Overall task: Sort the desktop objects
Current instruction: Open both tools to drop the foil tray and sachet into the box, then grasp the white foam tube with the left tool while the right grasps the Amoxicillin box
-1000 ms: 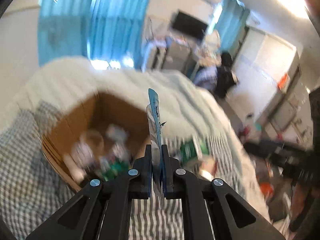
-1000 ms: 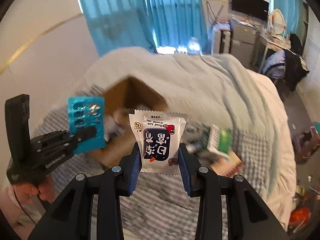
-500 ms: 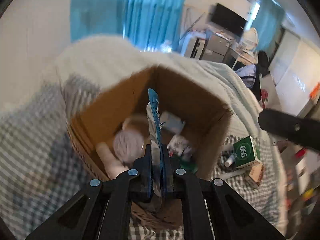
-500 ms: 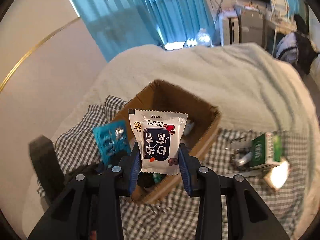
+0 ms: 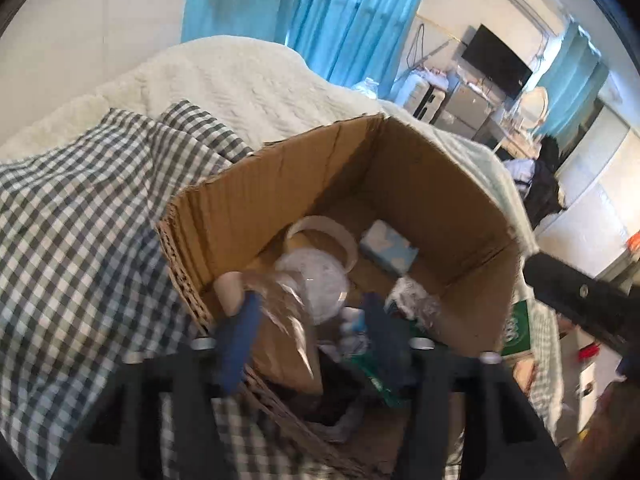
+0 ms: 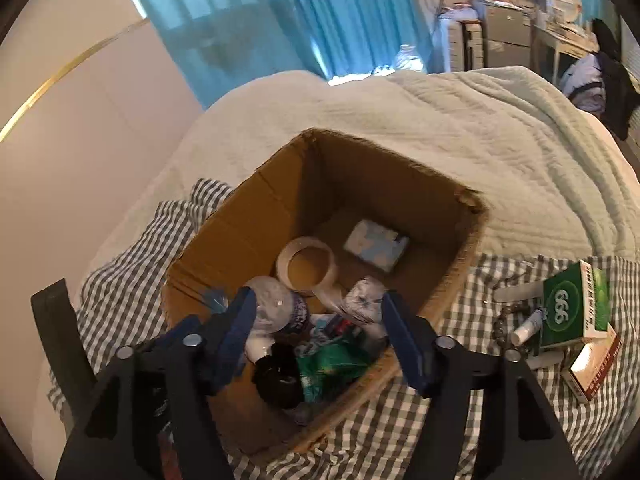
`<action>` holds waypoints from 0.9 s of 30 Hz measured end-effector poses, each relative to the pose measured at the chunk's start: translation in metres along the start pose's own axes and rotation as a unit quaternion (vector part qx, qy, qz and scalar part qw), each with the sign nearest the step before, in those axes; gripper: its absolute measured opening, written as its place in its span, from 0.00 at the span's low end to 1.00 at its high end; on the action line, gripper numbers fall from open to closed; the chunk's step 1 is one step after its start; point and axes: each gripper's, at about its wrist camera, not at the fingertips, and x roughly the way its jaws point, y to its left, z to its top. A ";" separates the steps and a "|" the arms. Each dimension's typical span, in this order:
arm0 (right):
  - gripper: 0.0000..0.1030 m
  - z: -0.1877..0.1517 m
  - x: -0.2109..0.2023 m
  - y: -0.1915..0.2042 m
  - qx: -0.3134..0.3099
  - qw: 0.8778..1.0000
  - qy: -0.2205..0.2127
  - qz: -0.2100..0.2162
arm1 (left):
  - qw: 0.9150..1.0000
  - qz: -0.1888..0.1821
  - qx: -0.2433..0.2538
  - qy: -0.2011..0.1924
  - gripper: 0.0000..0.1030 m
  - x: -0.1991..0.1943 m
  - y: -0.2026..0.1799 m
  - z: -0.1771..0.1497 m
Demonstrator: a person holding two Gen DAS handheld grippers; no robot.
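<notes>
Both the left tongs [image 5: 308, 332] and right tongs [image 6: 320, 336] gape wide and empty over the cardboard box [image 6: 256, 216], while the green 666 carton [image 6: 576, 304], long axis roughly upright in view, lies on the bed at three o'clock, nearer the right.

Daylit, motion blur, fisheye-warped edges

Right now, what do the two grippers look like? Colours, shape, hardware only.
Both match: the left gripper and right gripper have matte black, angular plastic bodies with cut-out openings, two fingers faced with blue pads, and silver round screw heads along the finger bases. No cables, markings or sleeves are visible.
</notes>
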 end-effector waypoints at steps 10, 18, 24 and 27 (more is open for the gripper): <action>0.67 0.001 -0.073 -0.089 0.052 0.996 -0.036 -0.064 | 0.999 0.035 0.006 -0.025 0.72 -0.025 -0.044 -0.001; 0.68 -0.015 -0.091 -0.189 0.117 0.984 -0.026 -0.134 | 0.999 0.004 0.029 -0.015 0.73 -0.002 -0.115 -0.014; 0.68 -0.030 -0.083 -0.238 0.139 0.977 -0.004 -0.163 | 0.994 -0.012 0.112 0.001 0.84 0.025 -0.196 -0.039; 0.68 -0.043 -0.078 -0.264 0.153 0.972 0.011 -0.178 | 0.986 0.004 0.164 -0.021 0.93 0.034 -0.228 -0.054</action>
